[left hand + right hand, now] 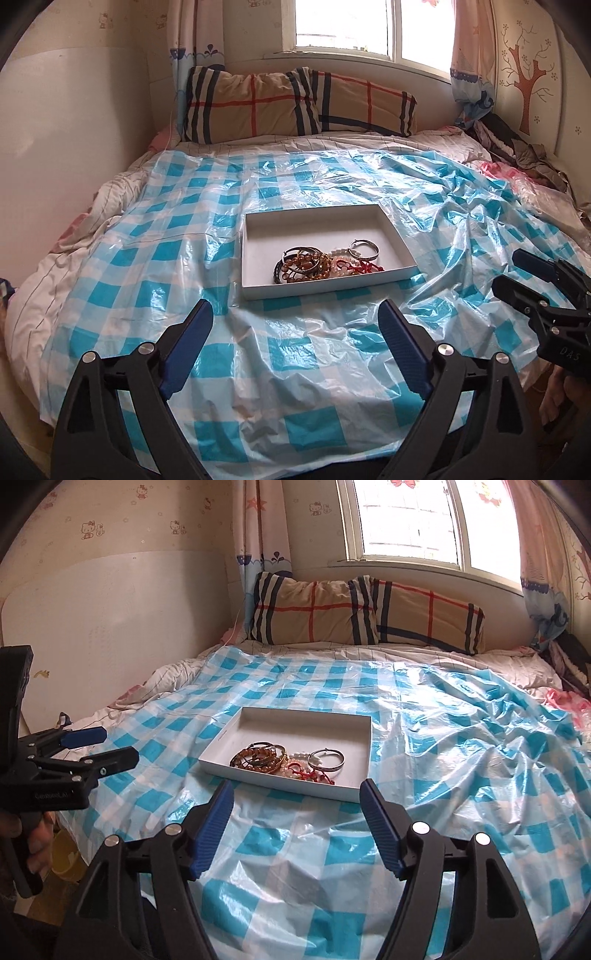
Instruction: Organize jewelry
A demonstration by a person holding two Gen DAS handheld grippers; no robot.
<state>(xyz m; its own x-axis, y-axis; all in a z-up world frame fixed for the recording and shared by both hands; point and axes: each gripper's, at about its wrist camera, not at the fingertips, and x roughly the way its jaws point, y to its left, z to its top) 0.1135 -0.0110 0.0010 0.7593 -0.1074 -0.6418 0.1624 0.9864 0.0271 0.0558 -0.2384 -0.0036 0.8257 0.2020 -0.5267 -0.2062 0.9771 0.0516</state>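
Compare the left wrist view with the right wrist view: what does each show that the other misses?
Only the left wrist view: a brown tree decal on the wall. Only the right wrist view: a yellow tub beside the bed. Both: the shallow white cardboard tray of bracelets on the blue-checked plastic sheet, plaid pillows, and open, empty left gripper and right gripper.

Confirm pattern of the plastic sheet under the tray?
Blue-and-white checks on the plastic sheet; clearest in the left wrist view.
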